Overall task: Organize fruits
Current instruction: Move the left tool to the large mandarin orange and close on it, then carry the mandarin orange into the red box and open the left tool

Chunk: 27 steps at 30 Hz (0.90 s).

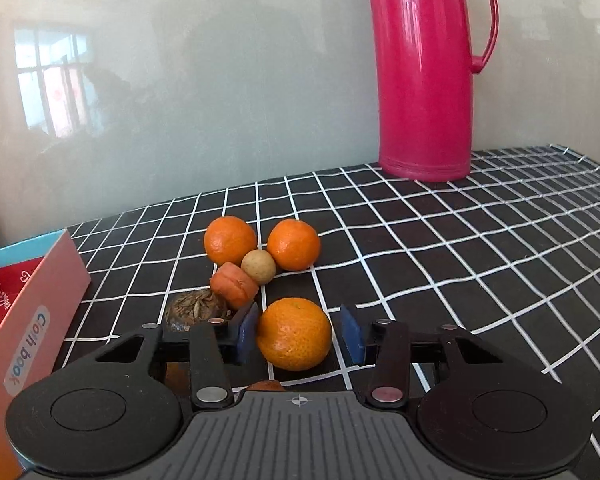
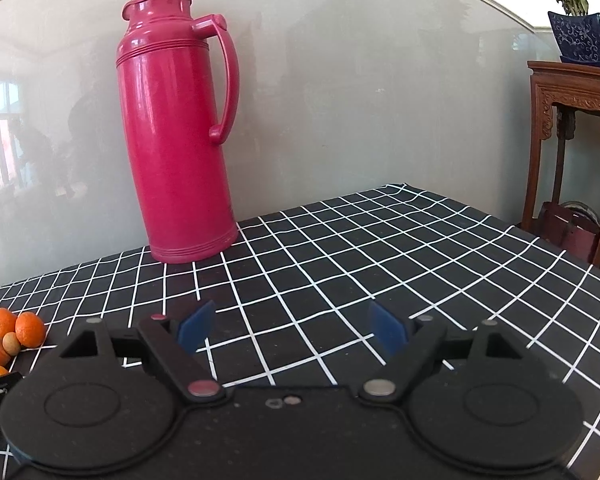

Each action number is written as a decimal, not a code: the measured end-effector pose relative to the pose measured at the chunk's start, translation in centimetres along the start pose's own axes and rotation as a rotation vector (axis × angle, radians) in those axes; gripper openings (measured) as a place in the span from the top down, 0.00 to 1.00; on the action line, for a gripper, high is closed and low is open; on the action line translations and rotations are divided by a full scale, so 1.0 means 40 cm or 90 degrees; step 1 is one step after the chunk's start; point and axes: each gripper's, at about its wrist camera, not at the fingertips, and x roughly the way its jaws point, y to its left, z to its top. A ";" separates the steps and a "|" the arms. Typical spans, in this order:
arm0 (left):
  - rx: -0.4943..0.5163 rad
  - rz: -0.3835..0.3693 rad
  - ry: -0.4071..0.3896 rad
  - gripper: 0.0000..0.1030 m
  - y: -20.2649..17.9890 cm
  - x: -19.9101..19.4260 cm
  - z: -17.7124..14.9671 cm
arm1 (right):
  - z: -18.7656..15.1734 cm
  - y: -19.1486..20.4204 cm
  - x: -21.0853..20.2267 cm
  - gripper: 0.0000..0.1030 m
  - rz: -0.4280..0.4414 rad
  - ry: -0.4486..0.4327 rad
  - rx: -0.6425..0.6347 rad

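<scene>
Tangerine (image 1: 294, 334): nearest of the fruit cluster on your checked worktop (image 1: 460, 248), between the blue pads of your left tool (image 1: 300, 334), right pad not touching. Right tool (image 2: 290, 326): wide apart, empty, right of the pink flask (image 2: 176, 128).

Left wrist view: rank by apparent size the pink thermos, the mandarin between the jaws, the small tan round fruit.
1. pink thermos, though farthest.
2. mandarin between the jaws; being nearest the camera inflates it.
3. small tan round fruit.
</scene>
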 end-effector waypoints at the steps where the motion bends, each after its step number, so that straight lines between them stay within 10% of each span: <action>1: -0.005 -0.007 0.006 0.56 0.004 0.004 0.000 | -0.001 0.001 -0.001 0.18 0.000 0.000 0.000; 27: -0.013 -0.045 -0.033 0.61 0.024 -0.081 0.004 | 0.004 0.004 -0.013 0.18 0.012 0.003 0.012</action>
